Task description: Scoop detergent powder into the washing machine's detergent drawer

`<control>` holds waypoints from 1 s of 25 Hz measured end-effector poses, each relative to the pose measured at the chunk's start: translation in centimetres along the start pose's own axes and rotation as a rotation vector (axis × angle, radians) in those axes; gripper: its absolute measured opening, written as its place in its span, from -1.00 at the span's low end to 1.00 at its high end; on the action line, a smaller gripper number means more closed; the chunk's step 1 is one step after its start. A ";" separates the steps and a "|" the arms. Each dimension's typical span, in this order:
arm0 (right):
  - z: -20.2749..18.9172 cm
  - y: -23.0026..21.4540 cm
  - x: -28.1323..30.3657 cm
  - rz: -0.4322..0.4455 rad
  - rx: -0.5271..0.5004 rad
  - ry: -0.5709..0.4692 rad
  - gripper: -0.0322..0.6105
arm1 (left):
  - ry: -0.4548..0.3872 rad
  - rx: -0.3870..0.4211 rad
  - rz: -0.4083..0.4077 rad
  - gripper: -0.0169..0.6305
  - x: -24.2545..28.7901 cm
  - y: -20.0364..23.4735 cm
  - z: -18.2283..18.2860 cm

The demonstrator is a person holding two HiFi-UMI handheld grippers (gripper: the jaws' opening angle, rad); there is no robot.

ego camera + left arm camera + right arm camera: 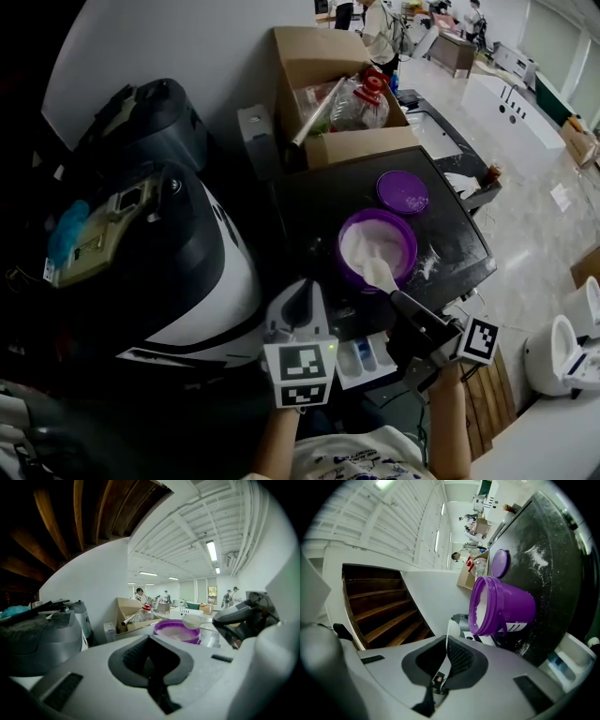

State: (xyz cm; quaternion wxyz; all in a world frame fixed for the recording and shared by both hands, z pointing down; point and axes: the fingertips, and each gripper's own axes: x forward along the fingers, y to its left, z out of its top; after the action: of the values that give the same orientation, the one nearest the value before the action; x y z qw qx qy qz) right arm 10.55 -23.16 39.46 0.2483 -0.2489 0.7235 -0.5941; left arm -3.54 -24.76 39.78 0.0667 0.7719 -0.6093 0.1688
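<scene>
A purple tub (354, 271) of white powder stands open on the black washer top (450, 258). Its purple lid (402, 191) lies behind it. My right gripper (398, 298) is shut on the handle of a white scoop (379, 274), whose heaped bowl hangs over the tub's near rim. The left gripper view shows the scoop (192, 621) just above the tub (177, 632). The detergent drawer (364, 361) is pulled out below the tub, between both grippers. My left gripper (298, 291) is shut and holds nothing, left of the tub. The scoop handle (449, 641) shows edge-on between the right jaws.
A cardboard box (328, 94) with plastic bottles stands behind the washer top. Spilled powder (427, 267) lies right of the tub. A black-and-white rounded appliance (159, 253) and a dark grey one (141, 122) fill the left side. People stand far back in the hall.
</scene>
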 end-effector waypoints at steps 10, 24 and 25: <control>-4.0 -0.2 -3.7 -0.050 0.005 -0.137 -0.84 | 0.022 0.018 -0.099 -0.94 -3.6 0.9 -2.8; -8.6 -0.9 -7.5 -0.127 0.005 -0.219 -0.84 | 0.048 0.030 -0.223 -0.94 -6.1 -1.0 -5.6; -8.8 -1.0 -7.7 -0.132 0.005 -0.220 -0.84 | 0.051 0.029 -0.226 -0.94 -6.2 -1.1 -5.8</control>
State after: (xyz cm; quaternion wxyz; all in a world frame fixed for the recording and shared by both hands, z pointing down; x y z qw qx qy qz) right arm 10.71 -11.81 42.42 0.2872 -0.3593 0.6724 -0.5800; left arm -4.78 -17.04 43.19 0.0894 0.8319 -0.5141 0.1885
